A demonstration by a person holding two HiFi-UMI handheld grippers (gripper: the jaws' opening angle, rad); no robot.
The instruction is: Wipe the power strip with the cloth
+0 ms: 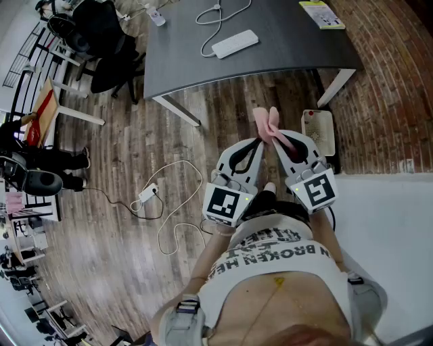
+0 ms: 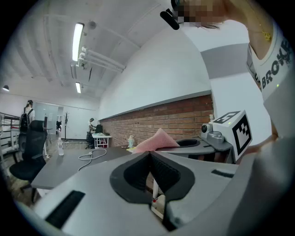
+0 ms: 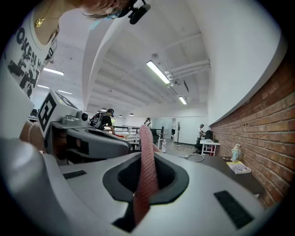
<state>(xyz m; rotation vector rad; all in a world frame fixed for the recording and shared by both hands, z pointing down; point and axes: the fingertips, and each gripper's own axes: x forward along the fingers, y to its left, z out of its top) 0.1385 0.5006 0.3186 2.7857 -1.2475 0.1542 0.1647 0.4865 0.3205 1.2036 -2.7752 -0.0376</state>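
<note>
The white power strip [image 1: 234, 44] lies on the dark grey table [image 1: 284, 47], its cable curling away behind it. I hold both grippers side by side at waist height, short of the table's near edge. My right gripper [image 1: 281, 139] [image 3: 146, 154] is shut on a pink cloth [image 1: 270, 124] [image 3: 147, 173], which sticks up from between its jaws. My left gripper [image 1: 260, 142] [image 2: 150, 154] is shut with nothing in it. In the left gripper view the pink cloth [image 2: 156, 139] shows past the jaws, with the table [image 2: 64, 167] beyond.
A yellow booklet [image 1: 322, 13] [image 3: 238, 167] lies at the table's far right. On the wooden floor stand a white perforated box [image 1: 318, 130] by the table leg and an adapter with looping cable [image 1: 147, 194]. A black office chair [image 1: 101, 40] is far left.
</note>
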